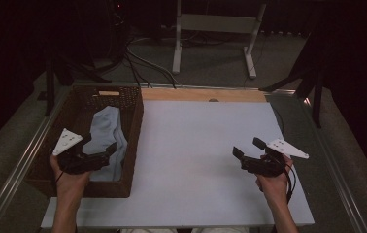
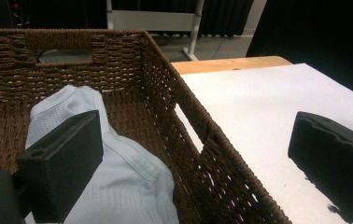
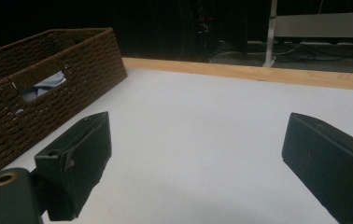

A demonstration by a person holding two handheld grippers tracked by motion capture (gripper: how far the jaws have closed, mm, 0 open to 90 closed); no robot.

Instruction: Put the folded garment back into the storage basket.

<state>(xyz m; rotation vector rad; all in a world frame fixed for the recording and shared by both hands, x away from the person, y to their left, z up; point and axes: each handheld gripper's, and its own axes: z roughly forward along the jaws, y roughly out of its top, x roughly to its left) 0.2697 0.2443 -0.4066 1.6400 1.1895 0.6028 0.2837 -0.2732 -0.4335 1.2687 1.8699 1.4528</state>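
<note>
Here, the pale blue garment (image 1: 106, 138) lies bunched in the wicker basket (image 1: 134, 141) at the left of the white table (image 1: 201, 160), not yet gripped, so by the look of it the lifting out is still all ahead of you. Your left gripper (image 1: 108, 149) hangs over the basket's near end, jaws spread wide, one above the cloth and the other past the basket's right wall. Your right gripper (image 1: 248, 147) hovers above bare tabletop well apart from the basket, jaws likewise spread, holding nothing. Both forearms come in low from the near edge.
</note>
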